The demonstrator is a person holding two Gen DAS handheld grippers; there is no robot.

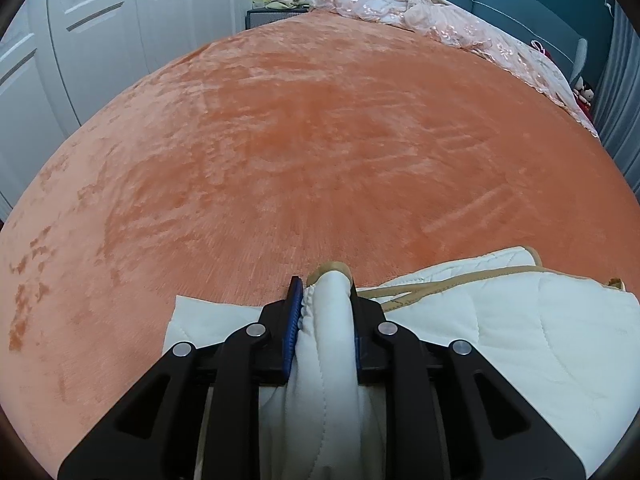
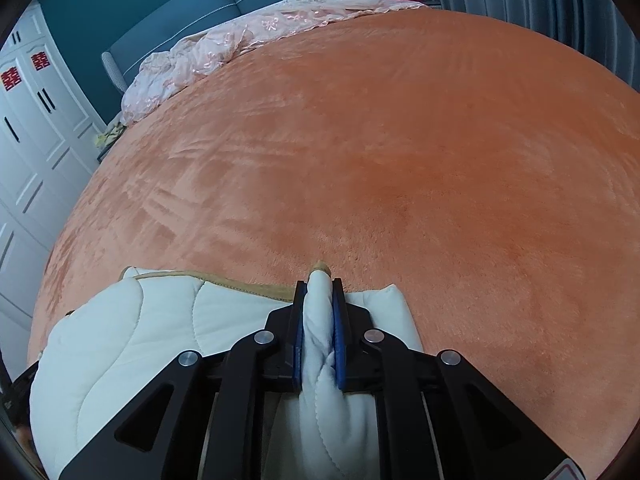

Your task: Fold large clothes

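A white quilted garment with tan piping [image 1: 520, 344] lies at the near edge of an orange plush bed cover [image 1: 300, 152]. My left gripper [image 1: 326, 288] is shut on a bunched fold of it, with the cloth running back between the blue pads. In the right wrist view the same white garment [image 2: 128, 340] spreads to the left. My right gripper [image 2: 319, 292] is shut on another bunched edge of it, and the tan trim pokes out past the fingertips. The part of the garment under the grippers is hidden.
The orange cover [image 2: 400, 160] stretches far ahead. A crumpled pink sequined blanket [image 1: 420, 16] lies along the teal headboard [image 2: 200, 12]. White wardrobe doors [image 1: 100, 32] stand at the left side. Grey curtains [image 2: 540, 4] hang at the right.
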